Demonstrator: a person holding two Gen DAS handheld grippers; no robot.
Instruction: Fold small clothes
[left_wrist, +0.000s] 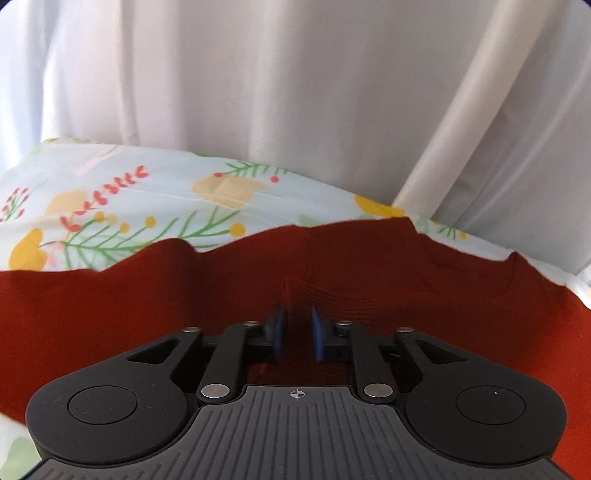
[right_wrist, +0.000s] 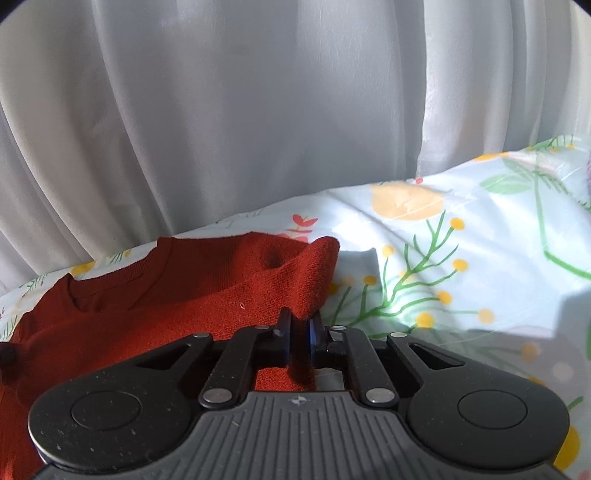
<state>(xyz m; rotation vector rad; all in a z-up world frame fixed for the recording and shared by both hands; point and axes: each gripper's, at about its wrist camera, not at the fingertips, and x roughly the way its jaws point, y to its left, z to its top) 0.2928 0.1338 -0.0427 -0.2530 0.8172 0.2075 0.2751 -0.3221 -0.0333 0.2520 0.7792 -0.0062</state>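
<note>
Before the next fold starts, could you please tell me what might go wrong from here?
1. The right tongs pinch only a bunched edge of the red sweater; the knit may slip out when pulled.
2. The left tongs grip a ridge mid-cloth, so lifting could drag wrinkles into the fold.
3. The floral sheet is already creased and might shift with the sweater.

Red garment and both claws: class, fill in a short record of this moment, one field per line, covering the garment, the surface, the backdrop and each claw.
garment: red knit top, lying rumpled, ribbed neckline visible
surface: floral sheet, pale with yellow and green print, under the top
backdrop: white curtain hanging behind the sheet
left claw: shut on a raised fold of the top
right claw: shut on the top's edge beside the bare sheet
fold stage: not yet folded
</note>
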